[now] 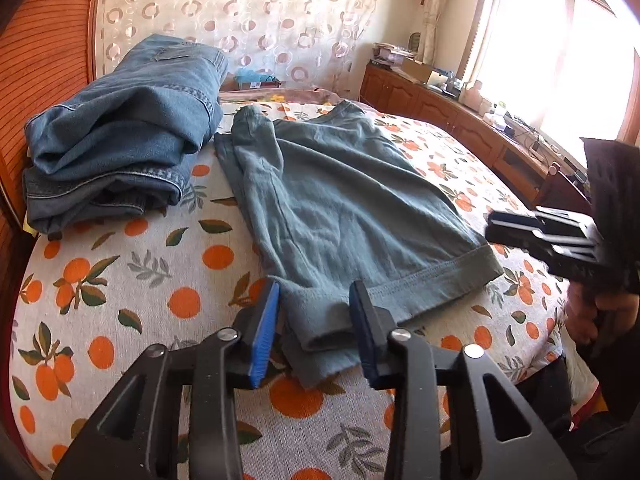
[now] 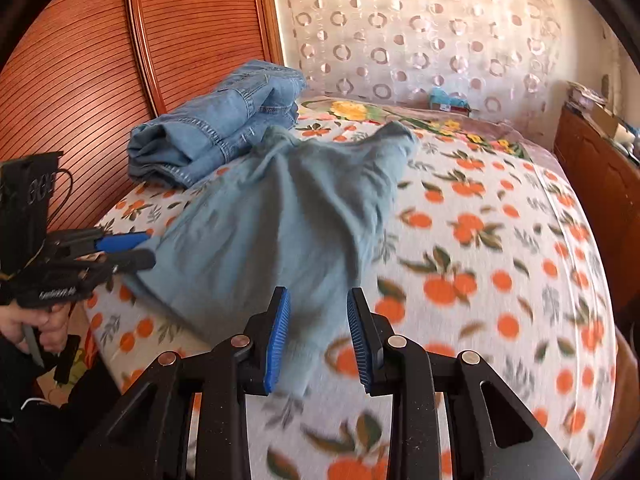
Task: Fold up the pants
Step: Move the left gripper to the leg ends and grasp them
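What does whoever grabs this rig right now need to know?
Left claw: closed on the near left hem corner of the teal pants.
Right claw: jaws slightly apart, holding nothing, near the other hem corner.
Teal pants: spread fairly flat on the bed, hem toward you, waist at the far end.
Folded jeans: stacked at the far left.
Done: jeans folded, teal pants laid out.
Left: grip the right hem corner, then probably carry the hem up to the waist.
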Available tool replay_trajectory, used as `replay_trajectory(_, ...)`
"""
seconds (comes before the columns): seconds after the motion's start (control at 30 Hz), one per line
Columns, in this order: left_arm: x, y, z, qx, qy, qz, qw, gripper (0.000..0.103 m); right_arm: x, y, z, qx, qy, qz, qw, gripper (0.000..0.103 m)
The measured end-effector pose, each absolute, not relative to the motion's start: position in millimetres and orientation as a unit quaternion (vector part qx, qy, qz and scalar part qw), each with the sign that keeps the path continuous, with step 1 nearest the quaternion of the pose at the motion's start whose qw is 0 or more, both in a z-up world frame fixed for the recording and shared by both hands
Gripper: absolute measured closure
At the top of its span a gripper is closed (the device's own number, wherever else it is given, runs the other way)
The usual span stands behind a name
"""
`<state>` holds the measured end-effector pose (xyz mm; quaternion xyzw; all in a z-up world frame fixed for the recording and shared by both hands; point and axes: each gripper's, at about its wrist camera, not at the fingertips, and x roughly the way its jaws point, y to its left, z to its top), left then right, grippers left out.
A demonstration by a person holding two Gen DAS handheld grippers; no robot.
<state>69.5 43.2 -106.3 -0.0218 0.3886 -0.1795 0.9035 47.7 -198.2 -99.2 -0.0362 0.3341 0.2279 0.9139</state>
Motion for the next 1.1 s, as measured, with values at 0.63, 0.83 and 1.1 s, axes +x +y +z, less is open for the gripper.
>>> replay_trajectory(0.63, 49.3, 41.1, -106.1, -0.004, 0.405, -0.175, 0.897, 0.081, 18.2, -216.3, -114.6, -0.009, 0.348, 0.239, 0.907, 0.072)
replay_trajectory(0.83, 43.6, 45.7, -106.9, -0.01, 0.412, -0.176, 0.894, 0.074, 19.9, -215.0, -103.9, -0.003, 0.332, 0.224, 0.916, 0.072)
replay_trajectory(1.1, 48.4, 56.1, -88.9, -0.041, 0.383, -0.168, 0.908, 0.058, 34.4, -205.7, -99.7, 0.003, 0.329, 0.212, 0.92, 0.072)
